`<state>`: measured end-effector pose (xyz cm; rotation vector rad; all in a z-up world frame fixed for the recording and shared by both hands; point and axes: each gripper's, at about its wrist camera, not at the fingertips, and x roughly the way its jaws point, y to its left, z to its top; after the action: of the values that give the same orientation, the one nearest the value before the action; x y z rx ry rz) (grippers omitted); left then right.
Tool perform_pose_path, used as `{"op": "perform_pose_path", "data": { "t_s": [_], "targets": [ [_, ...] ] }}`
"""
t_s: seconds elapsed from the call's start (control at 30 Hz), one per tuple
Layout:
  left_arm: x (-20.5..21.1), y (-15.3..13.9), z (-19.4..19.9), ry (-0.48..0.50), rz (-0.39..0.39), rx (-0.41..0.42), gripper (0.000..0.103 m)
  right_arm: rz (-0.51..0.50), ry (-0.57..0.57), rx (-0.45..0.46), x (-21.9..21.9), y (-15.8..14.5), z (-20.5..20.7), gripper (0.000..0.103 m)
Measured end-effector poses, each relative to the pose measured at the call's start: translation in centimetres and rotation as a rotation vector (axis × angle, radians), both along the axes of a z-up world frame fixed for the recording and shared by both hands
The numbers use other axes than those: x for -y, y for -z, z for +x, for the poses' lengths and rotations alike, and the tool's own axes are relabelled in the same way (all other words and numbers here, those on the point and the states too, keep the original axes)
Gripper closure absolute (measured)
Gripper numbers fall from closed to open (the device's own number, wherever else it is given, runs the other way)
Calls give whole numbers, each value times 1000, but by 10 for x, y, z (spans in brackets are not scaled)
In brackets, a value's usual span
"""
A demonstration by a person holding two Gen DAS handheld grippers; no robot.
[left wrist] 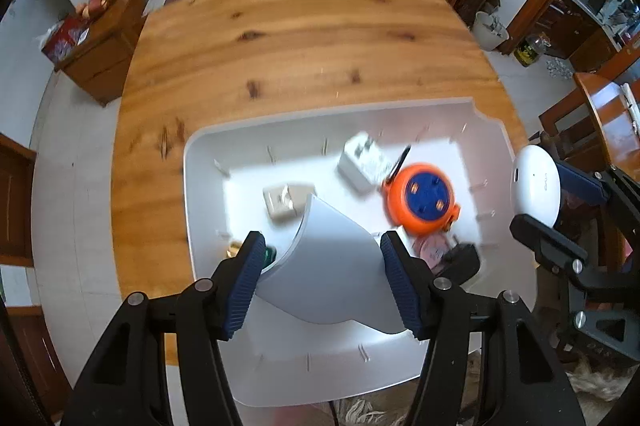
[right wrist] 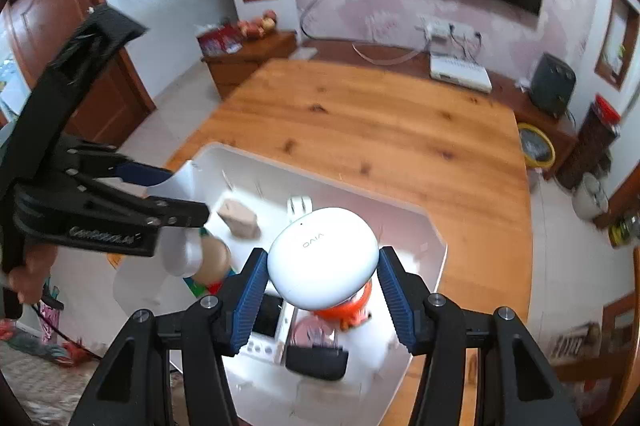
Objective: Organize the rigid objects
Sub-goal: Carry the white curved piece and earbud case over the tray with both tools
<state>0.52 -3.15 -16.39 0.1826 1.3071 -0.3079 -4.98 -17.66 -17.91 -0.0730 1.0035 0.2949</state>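
My right gripper (right wrist: pixel 320 296) jaws pinch the smooth white earbud case (right wrist: pixel 323 257) across its width above the white bin (left wrist: pixel 208 146); light, slippery, stiff; left gripper (left wrist: pixel 322 276) jaws clamp a curved white panel (left wrist: pixel 332 266).

The right gripper (right wrist: pixel 322 282) clamps a white earbud case (right wrist: pixel 323 257) above the white bin (right wrist: pixel 434 226), while the left gripper (right wrist: pixel 176 194) holds a white piece (right wrist: pixel 180 186) nearby.

reel (left wrist: pixel 424 196) right of charger (left wrist: pixel 362 162) in tray (left wrist: pixel 200 162).
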Motion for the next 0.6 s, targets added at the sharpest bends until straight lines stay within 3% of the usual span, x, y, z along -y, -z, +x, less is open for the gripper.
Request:
{"op": "perform_pose_path", "data": {
  "t_s": [0.27,0.43,0.53,0.6],
  "targets": [
    [-11,37,-19,-23,41,-33,40,-26,39,-143,-5,47,-5,47],
    [-16,54,-23,-28,60,-66,40,-44,34,-187,-12,64,-7,47],
    [-17,55,-24,-11,44,-68,55,-53,32,-209,-14,71,-6,46],
    [-17,56,-24,-2,43,-64,55,-56,34,-228,-17,78,-3,46]
  ]
}}
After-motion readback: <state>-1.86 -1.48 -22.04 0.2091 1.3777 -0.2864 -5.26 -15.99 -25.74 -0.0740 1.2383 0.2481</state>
